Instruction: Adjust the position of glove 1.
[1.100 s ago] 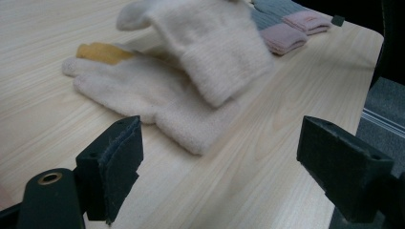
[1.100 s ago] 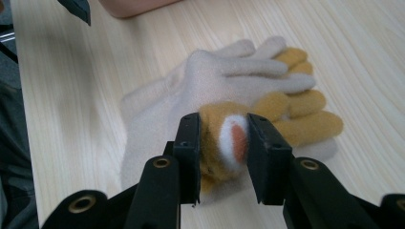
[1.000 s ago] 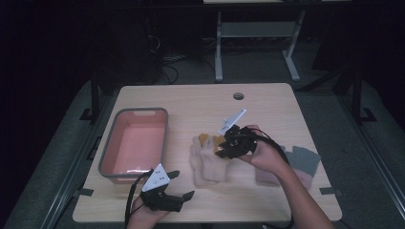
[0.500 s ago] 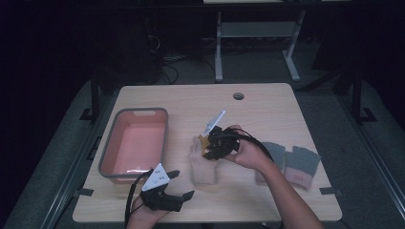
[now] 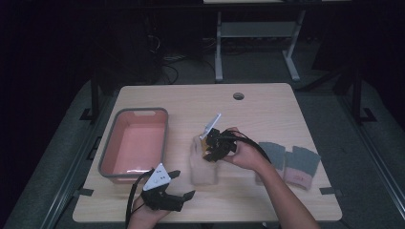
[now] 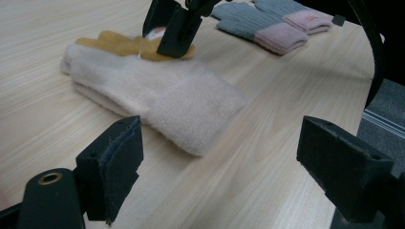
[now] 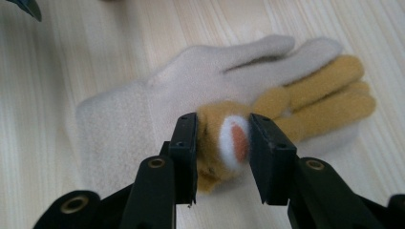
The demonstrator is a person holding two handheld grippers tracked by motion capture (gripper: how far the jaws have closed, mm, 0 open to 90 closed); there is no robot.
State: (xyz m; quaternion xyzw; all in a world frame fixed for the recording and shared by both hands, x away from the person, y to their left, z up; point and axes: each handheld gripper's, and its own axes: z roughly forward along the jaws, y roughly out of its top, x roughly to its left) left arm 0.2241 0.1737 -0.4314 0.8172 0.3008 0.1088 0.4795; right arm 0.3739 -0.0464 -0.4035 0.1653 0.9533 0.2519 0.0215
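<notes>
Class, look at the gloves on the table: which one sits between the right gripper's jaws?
The mustard-yellow glove, lying on the cream glove, sits between the jaws of the right gripper. The two grey, pink-cuffed gloves lie apart, untouched.

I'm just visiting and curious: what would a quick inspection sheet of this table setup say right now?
Surface: pale wood table with a round hole near its far edge.
Job's things: mustard glove lying on the cream glove at mid-table.
Clutter: pink tub with grey rim at left; grey gloves with pink cuffs at right.
Grippers: right gripper has its jaws around the mustard glove's cuff and has just been opening; left gripper is open, holding nothing, near the table's front edge.
Cables: a black cable loops from the left gripper; another trails from the right.
Surroundings: dark room, white table frame behind.
</notes>
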